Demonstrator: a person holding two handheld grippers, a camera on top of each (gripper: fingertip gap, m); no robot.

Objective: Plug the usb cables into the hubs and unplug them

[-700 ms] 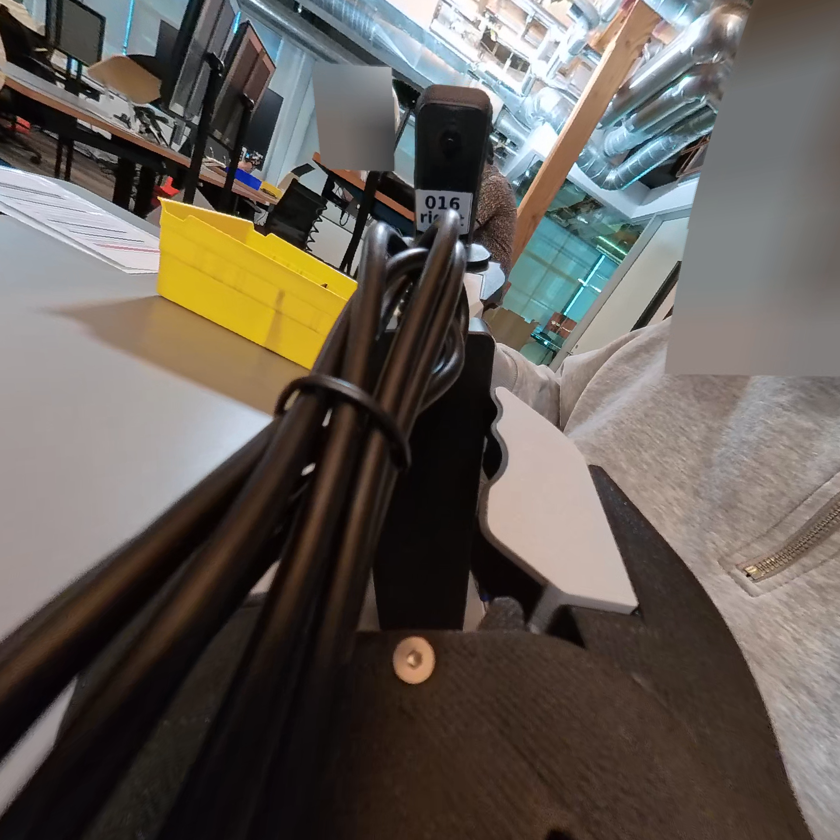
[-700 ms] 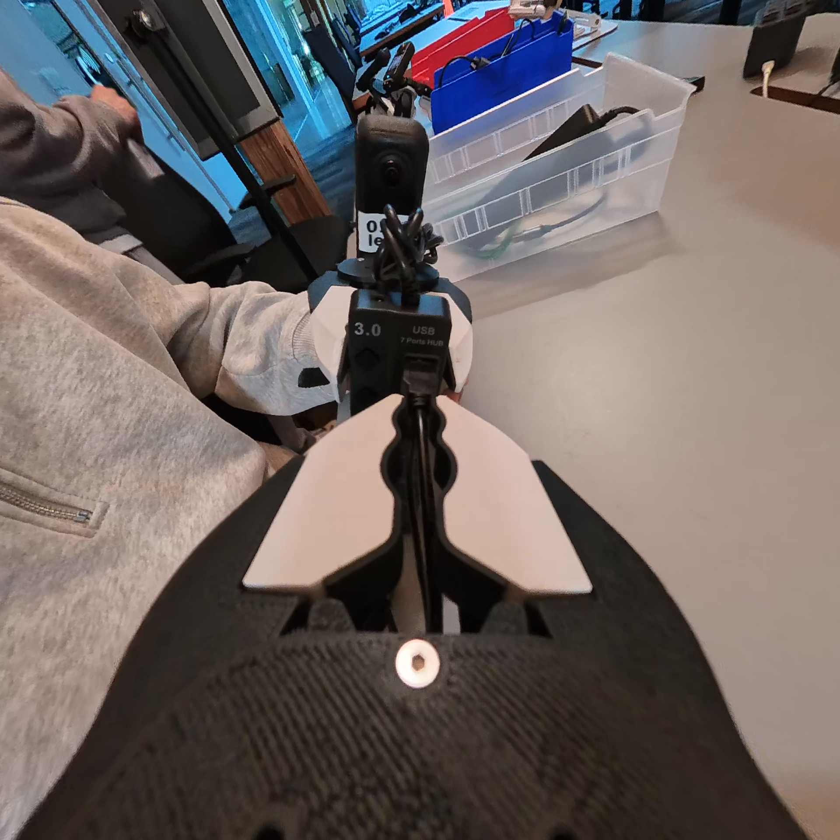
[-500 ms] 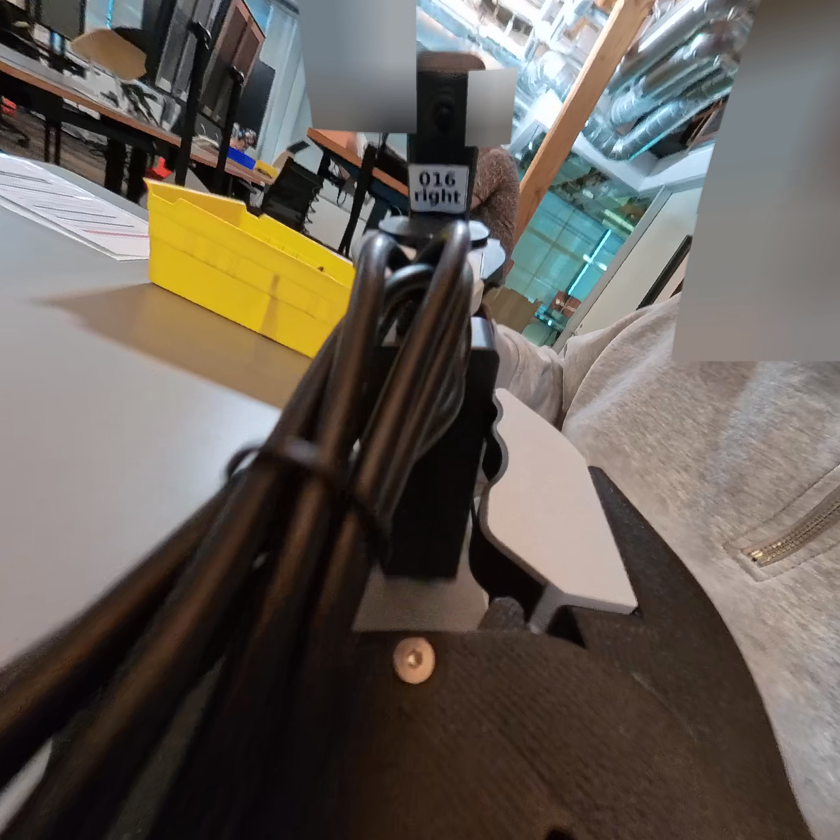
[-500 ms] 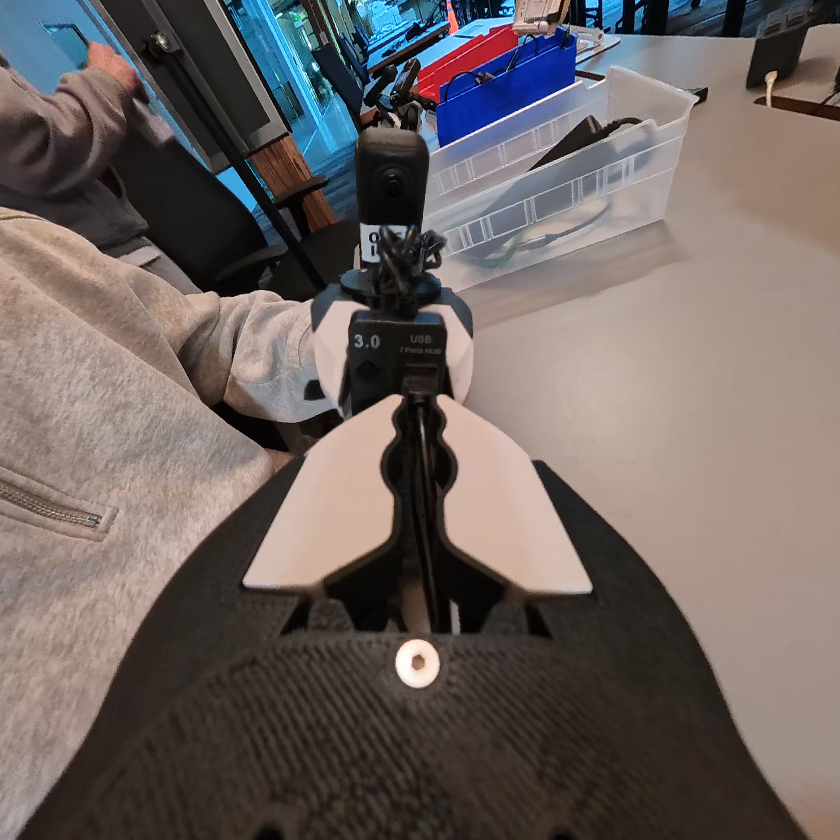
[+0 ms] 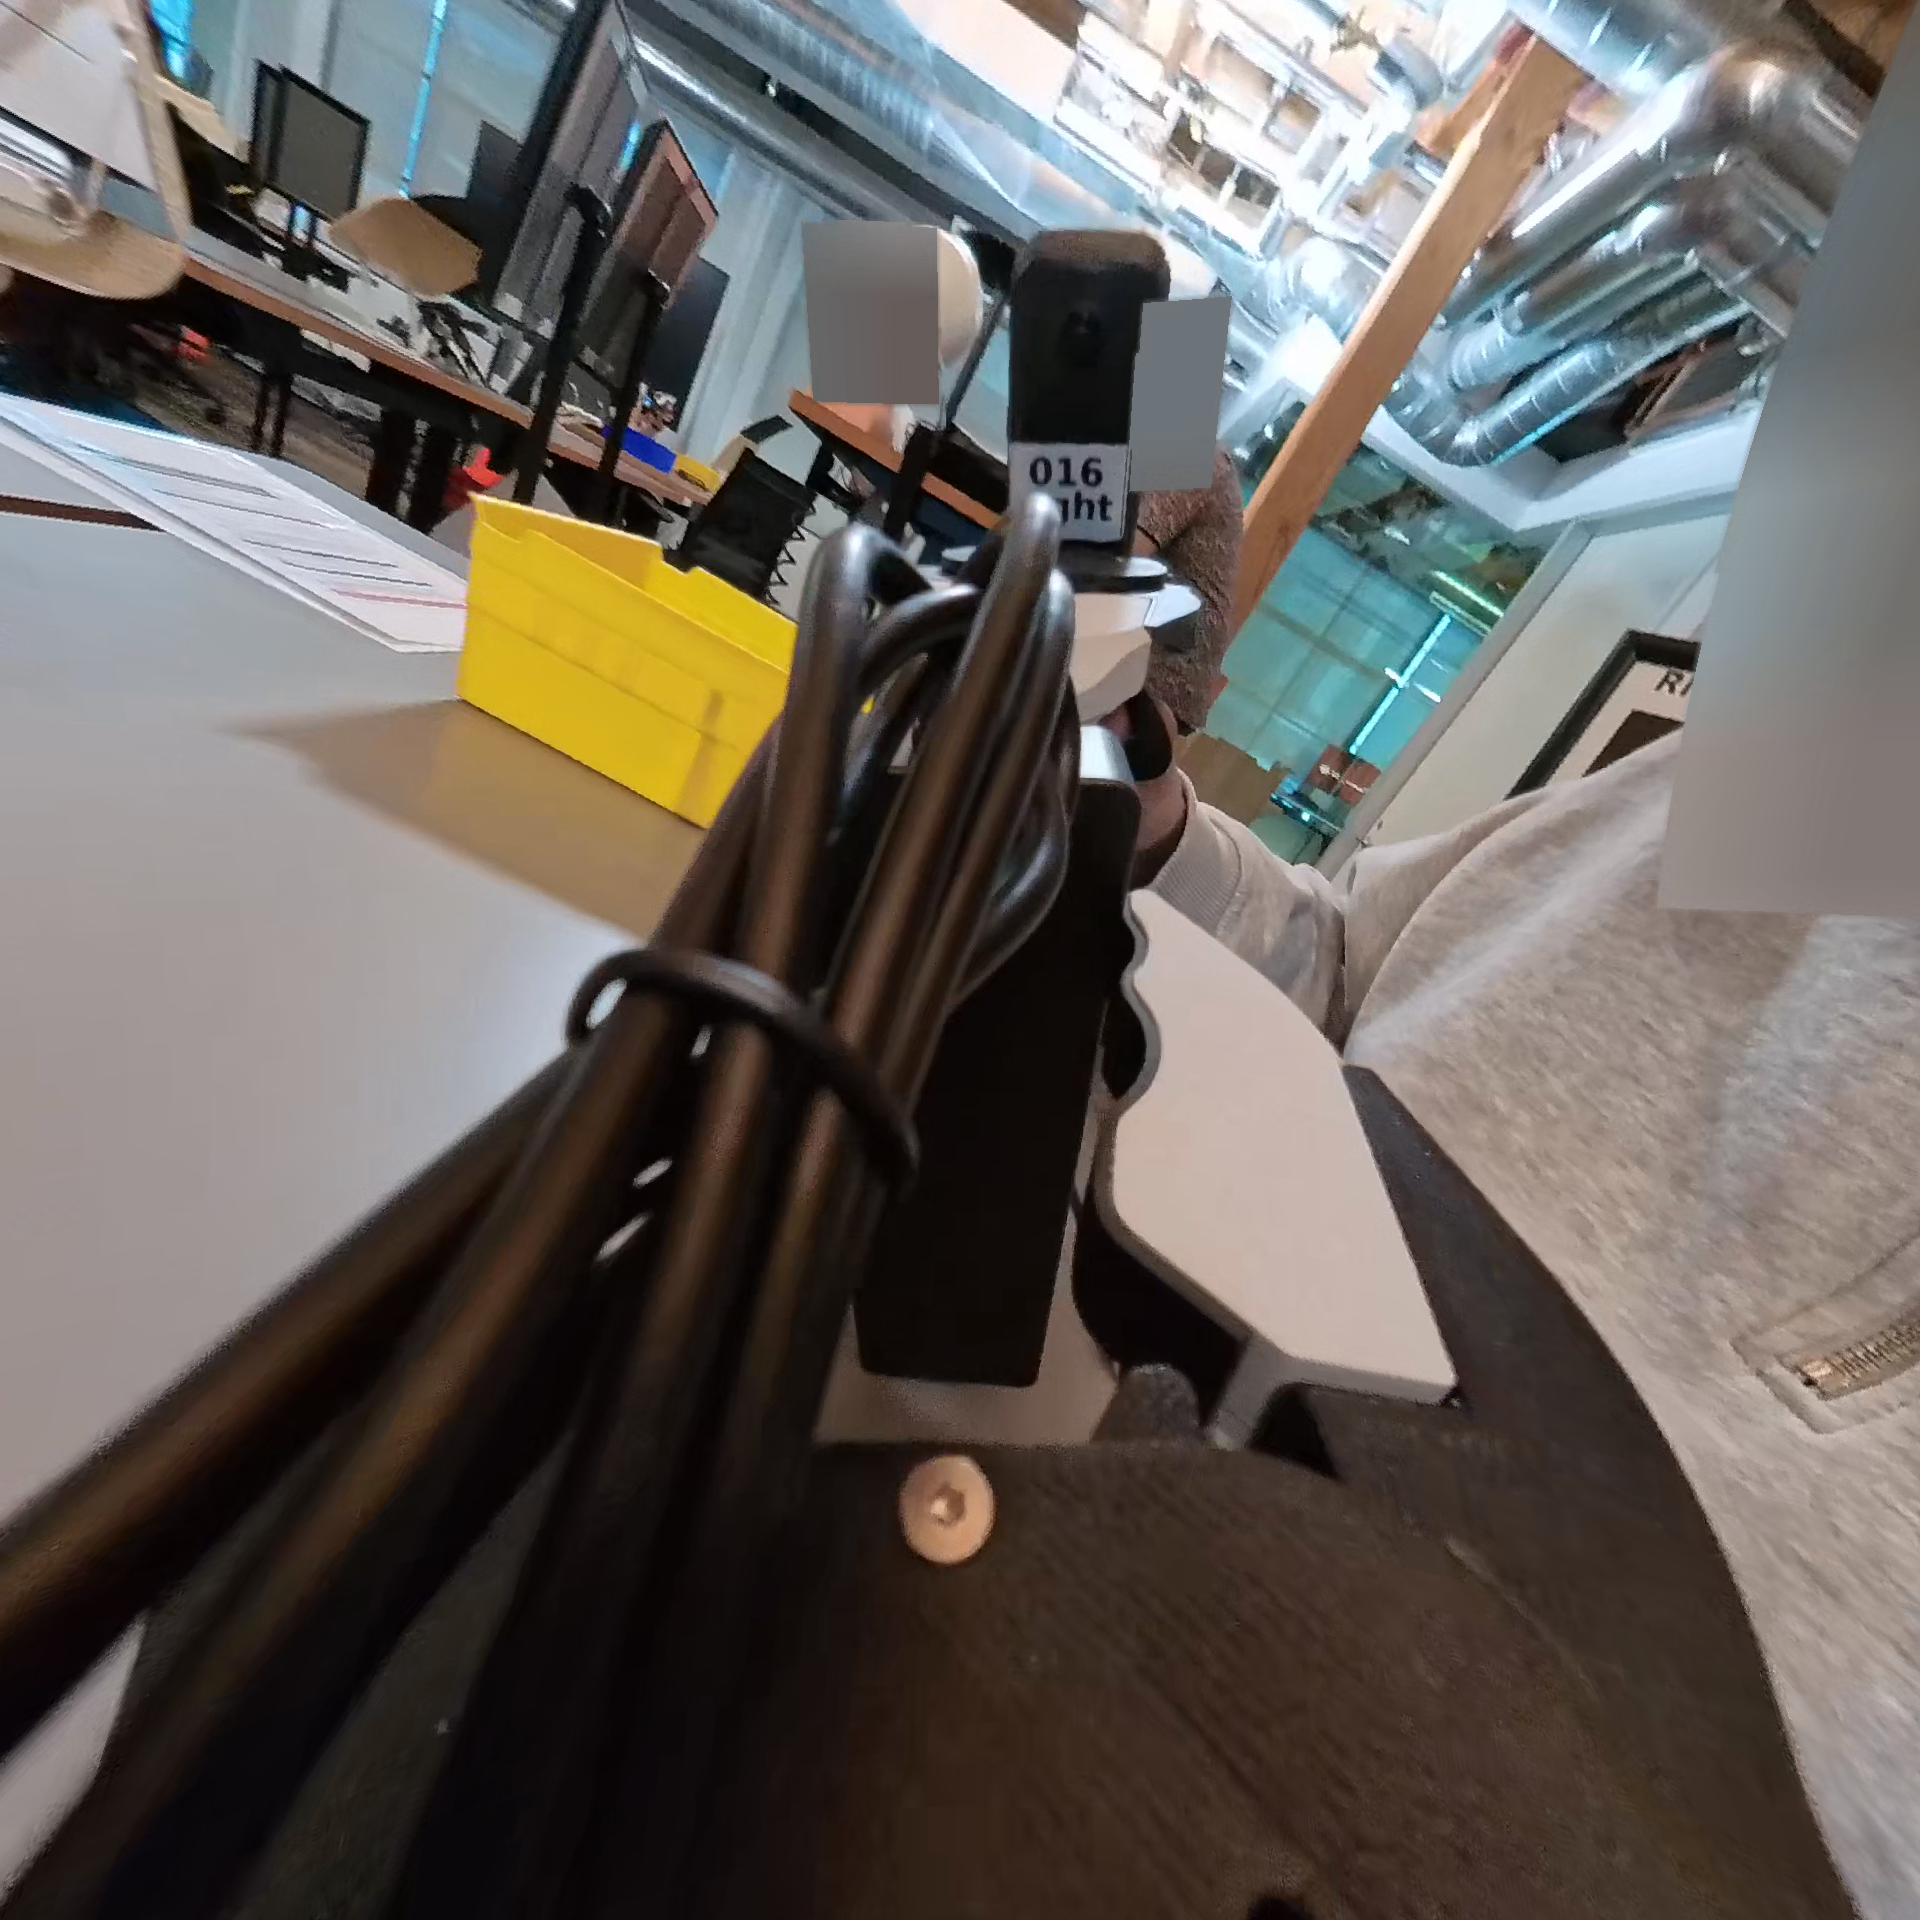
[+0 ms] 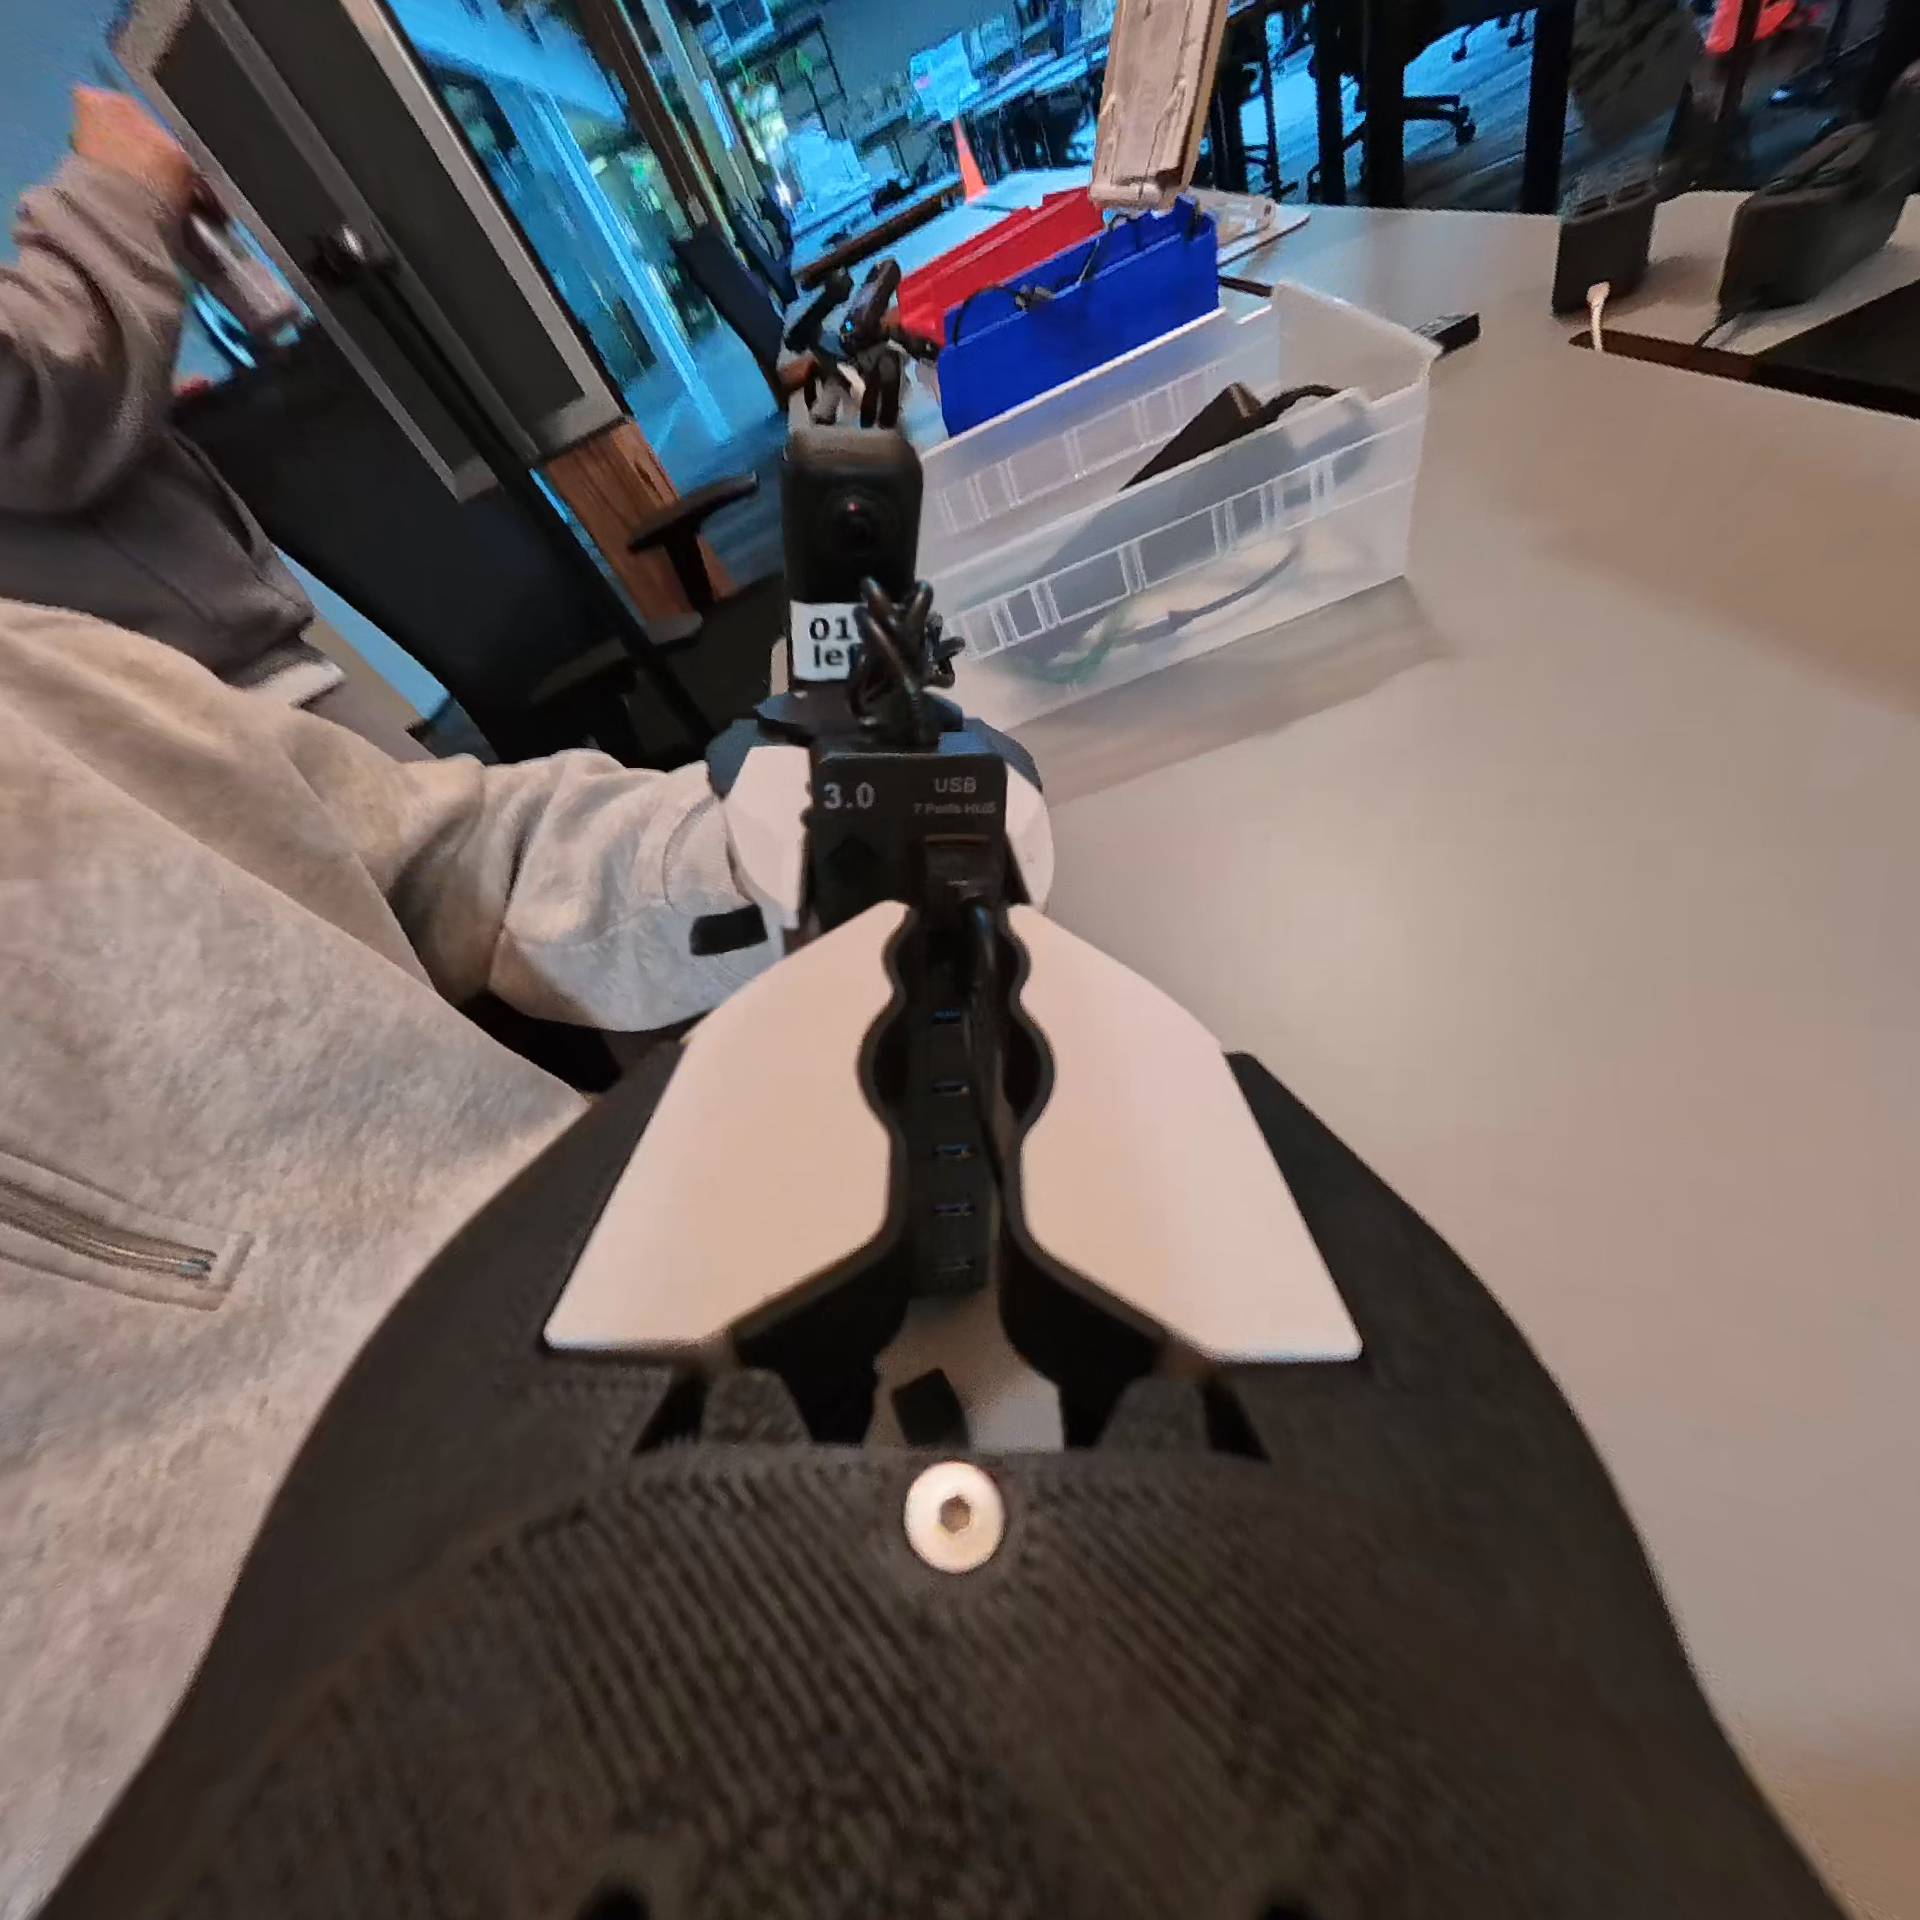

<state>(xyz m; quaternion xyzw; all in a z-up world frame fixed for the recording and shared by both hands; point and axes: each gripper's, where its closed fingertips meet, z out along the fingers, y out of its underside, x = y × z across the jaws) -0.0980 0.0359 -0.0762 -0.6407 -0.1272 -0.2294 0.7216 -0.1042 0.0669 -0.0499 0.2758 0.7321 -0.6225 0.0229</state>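
Two hand-held grippers meet over the table (image 6: pixel 1507 935) at a black hub (image 6: pixel 904 800). The left gripper (image 5: pixel 1039 935) clamps the hub, one pale finger pressed to each flank in the right wrist view. A tied cable bundle (image 5: pixel 727 1039) hangs against the hub's side away from the person. The hub's long axis, and its row of ports, run straight along the right gripper's (image 6: pixel 954 920) fingers, so it lies in line between the two grippers.

A plug (image 6: pixel 961 878) sits in the port at the hub's far end, just beyond the right fingertips, and its cable (image 6: pixel 985 997) trails back through the narrow gap between them. Whether those fingers pinch the cable or stand just clear of it cannot be told. The right gripper is the nearer to the plug. Pulling it out would likely mean a grip on the plug and a draw square off the hub's port face, the left holding firm. A clear bin (image 6: pixel 1195 520) stands beyond the hub.
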